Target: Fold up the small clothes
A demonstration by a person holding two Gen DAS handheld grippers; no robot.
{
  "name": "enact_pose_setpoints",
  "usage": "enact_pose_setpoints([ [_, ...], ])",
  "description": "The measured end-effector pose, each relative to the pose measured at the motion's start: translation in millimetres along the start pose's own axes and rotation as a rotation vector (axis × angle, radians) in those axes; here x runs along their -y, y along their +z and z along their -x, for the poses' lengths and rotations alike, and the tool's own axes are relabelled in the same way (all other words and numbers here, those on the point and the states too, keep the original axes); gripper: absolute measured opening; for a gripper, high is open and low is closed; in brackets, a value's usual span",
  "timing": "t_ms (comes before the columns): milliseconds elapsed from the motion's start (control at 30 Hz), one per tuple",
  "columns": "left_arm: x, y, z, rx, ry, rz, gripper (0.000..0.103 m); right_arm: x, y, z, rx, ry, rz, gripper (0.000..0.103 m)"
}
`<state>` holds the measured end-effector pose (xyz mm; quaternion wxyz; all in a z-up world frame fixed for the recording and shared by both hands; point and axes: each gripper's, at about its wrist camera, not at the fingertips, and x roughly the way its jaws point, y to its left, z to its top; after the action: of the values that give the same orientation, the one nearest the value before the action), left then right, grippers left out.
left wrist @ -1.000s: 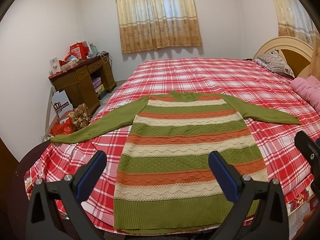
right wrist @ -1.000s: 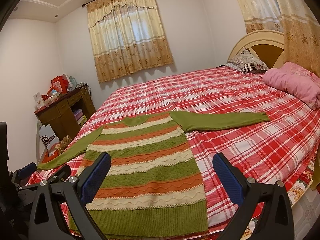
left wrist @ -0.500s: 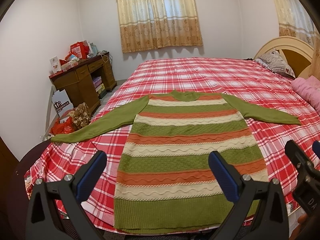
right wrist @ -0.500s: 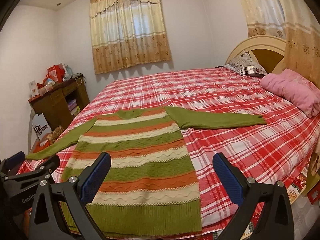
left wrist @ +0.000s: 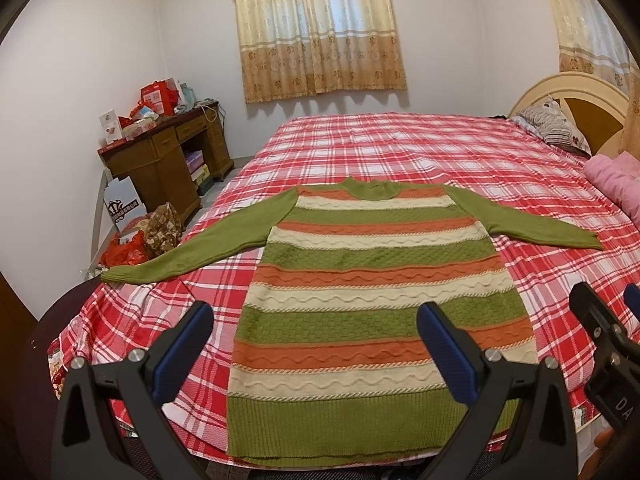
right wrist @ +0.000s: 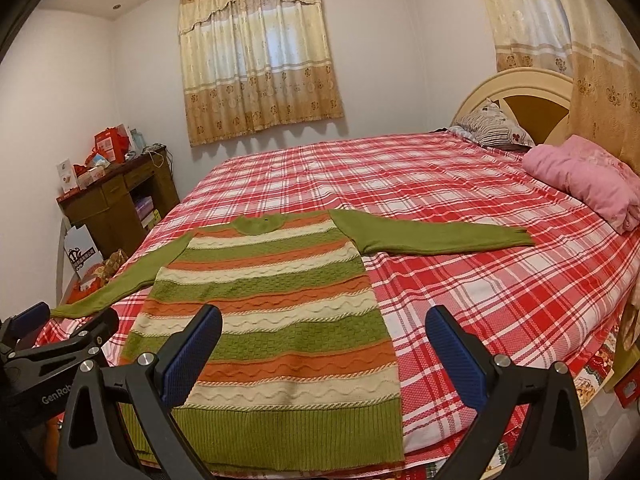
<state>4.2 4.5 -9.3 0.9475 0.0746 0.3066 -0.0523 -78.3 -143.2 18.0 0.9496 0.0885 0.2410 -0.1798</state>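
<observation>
Jaws on both grippers, left and right, are spread wide and holding nothing, hovering off the near edge of the bed. Sweater lies flat there, sleeves out, hem nearest, so I'd guess it's laid out ready for a first fold.

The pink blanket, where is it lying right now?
In the right wrist view the pink blanket lies bunched at the far right of the bed, just in front of the striped pillow by the headboard.
</observation>
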Motion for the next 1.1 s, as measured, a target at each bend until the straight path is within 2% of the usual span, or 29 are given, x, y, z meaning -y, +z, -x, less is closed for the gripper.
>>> enact_pose_setpoints([
  [467,4.5,-7.0,-26.4,-0.055,-0.013,-0.003,0.103,1.9,-7.1,-17.6,-0.015,-0.014,-0.002,0.102],
  [633,9.2,-5.7,-49.8,-0.086,-0.016,-0.011,0.103,11.4,-3.7,-42.8,-0.051,-0.036,-0.011,0.102],
  [867,8.8,13.9,-86.0,-0.098,-0.024,0.007,0.103,29.5,18.6,-72.8,-0.009,-0.088,-0.057,0.102],
  [1100,10.3,37.9,-120.9,-0.099,0.007,-0.006,0.103,32.6,51.8,-108.6,0.039,-0.156,-0.007,0.102],
])
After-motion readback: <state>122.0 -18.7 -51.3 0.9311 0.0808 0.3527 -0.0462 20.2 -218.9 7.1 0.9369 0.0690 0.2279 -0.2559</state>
